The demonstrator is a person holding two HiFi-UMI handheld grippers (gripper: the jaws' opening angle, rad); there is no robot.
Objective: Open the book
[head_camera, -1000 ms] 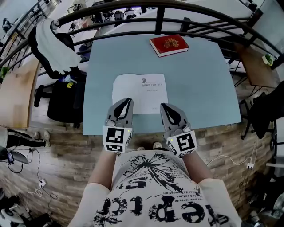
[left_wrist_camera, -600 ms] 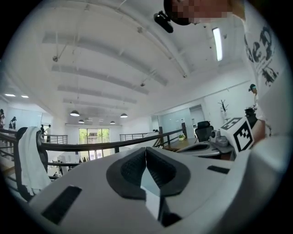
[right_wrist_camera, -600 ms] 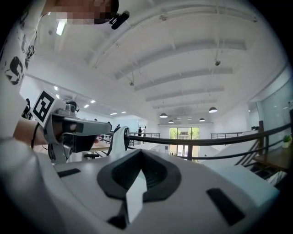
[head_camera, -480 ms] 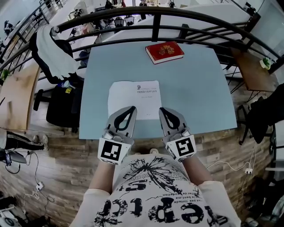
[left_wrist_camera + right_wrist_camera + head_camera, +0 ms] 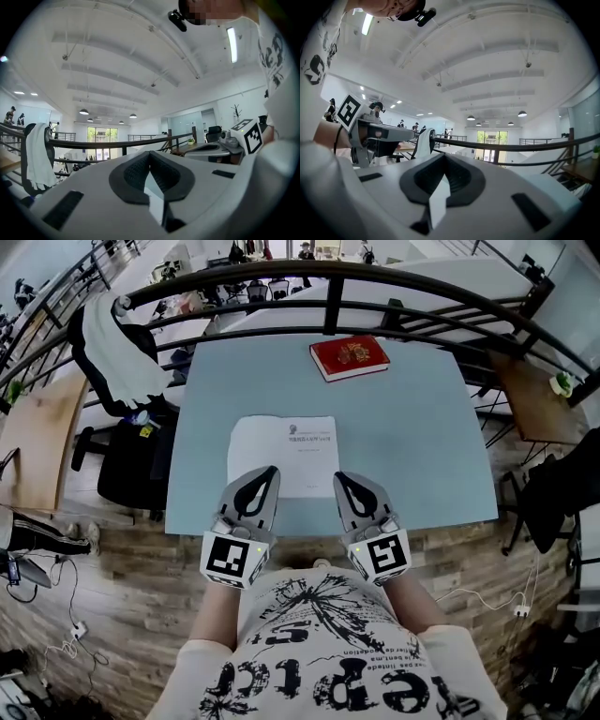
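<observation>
Head view: my left gripper (image 5: 270, 471) and right gripper (image 5: 339, 477) are held side by side over the near edge of the pale blue table (image 5: 422, 446), just in front of my body. The left gripper's tip overlaps the near left part of a white printed paper (image 5: 286, 451) lying flat in the middle of the table. The right gripper's tip is at that paper's near right corner. The red book (image 5: 350, 357) lies closed at the far edge, well apart from both grippers, just short of the dark railing (image 5: 328, 273). A chair draped with a white cloth (image 5: 112, 334) stands off the table's left side.

Left gripper view: my jaws meet at their tips with nothing pinched between them. Only a sliver of the table shows through the gap behind the tips.

Right gripper view: these jaws are likewise closed tip to tip and empty. My left gripper shows off to the left.

Against a second ago, little differs. Both grippers keep about the same place over the paper's near edge, and the red book and the paper lie where they lay.
</observation>
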